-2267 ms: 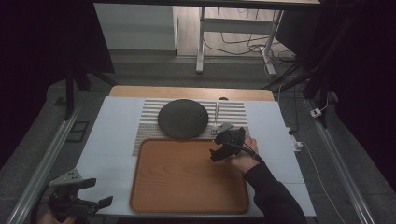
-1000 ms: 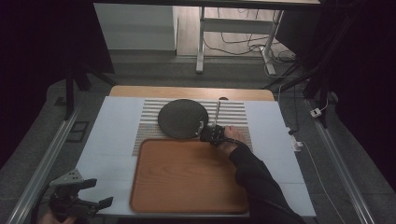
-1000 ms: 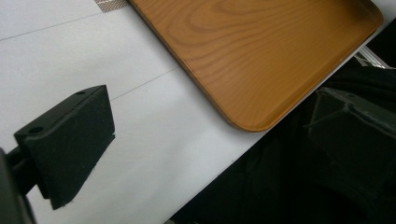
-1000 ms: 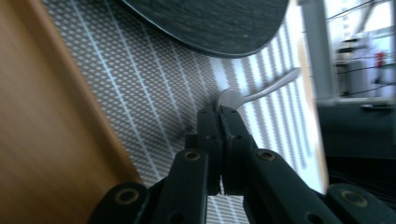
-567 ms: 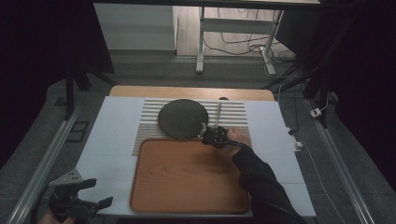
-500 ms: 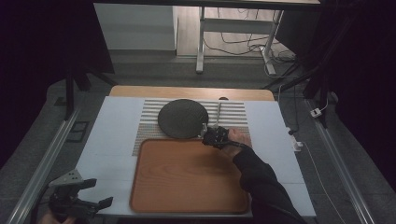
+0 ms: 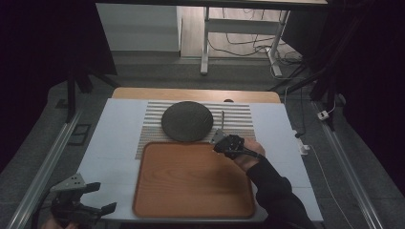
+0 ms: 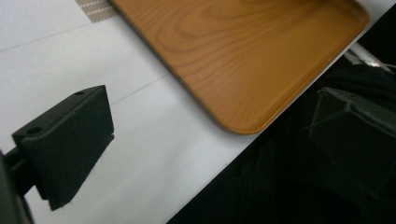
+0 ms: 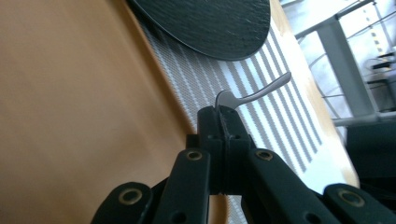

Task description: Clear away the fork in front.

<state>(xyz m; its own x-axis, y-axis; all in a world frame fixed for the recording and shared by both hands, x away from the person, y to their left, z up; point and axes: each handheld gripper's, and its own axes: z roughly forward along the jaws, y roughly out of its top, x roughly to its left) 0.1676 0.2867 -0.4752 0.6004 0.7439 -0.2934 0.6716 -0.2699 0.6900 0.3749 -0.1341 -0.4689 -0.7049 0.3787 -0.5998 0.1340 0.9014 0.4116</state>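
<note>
Our right tongs [image 9: 223, 114] pinch a slim, curved silver utensil [image 9: 254, 93] whose handle juts beyond them; our left tongs [image 7: 79, 204] stand spread.

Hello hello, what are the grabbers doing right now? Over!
Right gripper shut on the metal utensil, lifted over the striped mat. Left gripper open, idle beside the wooden tray. Black plate close by, not blocking.
</note>
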